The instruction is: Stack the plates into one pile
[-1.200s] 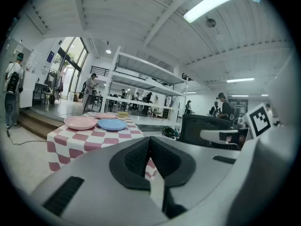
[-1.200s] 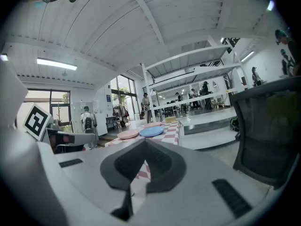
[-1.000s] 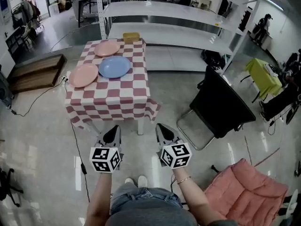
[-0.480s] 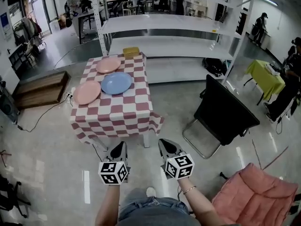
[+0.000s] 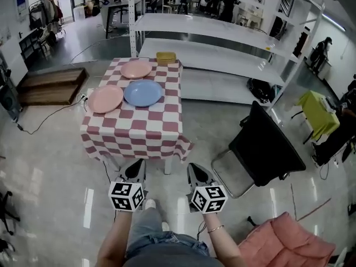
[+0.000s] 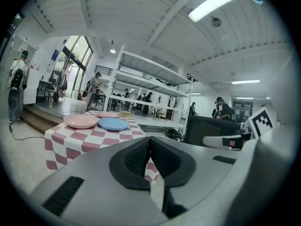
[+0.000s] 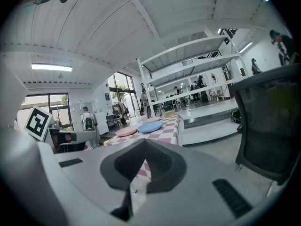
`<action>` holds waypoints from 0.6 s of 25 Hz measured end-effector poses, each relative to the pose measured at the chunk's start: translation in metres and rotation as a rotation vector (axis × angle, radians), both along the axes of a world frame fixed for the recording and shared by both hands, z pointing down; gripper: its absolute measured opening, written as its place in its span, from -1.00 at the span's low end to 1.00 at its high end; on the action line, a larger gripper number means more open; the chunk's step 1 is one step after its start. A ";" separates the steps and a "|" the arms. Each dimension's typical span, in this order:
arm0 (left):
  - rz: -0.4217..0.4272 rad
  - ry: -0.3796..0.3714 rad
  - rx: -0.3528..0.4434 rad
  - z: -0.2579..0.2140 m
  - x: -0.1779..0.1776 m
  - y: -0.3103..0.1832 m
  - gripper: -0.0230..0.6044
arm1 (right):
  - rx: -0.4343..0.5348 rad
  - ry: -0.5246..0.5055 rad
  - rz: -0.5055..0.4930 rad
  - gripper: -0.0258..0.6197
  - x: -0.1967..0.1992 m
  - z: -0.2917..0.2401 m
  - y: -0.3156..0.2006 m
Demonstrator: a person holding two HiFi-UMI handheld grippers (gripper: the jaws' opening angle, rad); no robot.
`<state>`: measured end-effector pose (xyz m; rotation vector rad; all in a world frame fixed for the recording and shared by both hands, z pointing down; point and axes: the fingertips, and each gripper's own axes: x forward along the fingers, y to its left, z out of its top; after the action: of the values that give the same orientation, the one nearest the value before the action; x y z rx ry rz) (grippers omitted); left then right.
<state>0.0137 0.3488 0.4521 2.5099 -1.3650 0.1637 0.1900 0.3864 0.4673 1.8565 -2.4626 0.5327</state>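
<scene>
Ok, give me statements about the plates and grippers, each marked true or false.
1. The blue plate, the near pink plate and the far pink plate lie unstacked on the table. True.
2. The blue plate lies farthest from the person. False: the far pink plate does.
3. The left gripper and the right gripper are both shut and empty. True.
4. The left gripper rests on the table. False: it hangs over the floor, short of it.
</scene>
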 end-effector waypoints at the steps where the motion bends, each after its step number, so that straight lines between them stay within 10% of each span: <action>1: -0.008 -0.004 0.001 0.001 -0.002 -0.006 -0.88 | -0.002 0.000 -0.001 -0.89 0.001 0.001 -0.004; 15: -0.092 -0.063 -0.019 0.023 -0.026 -0.141 -0.88 | -0.025 -0.011 -0.029 -0.89 0.000 0.005 -0.132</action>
<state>-0.0127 0.2079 0.4747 2.4402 -1.4921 0.2373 0.1904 0.2542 0.4720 1.8104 -2.4746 0.5710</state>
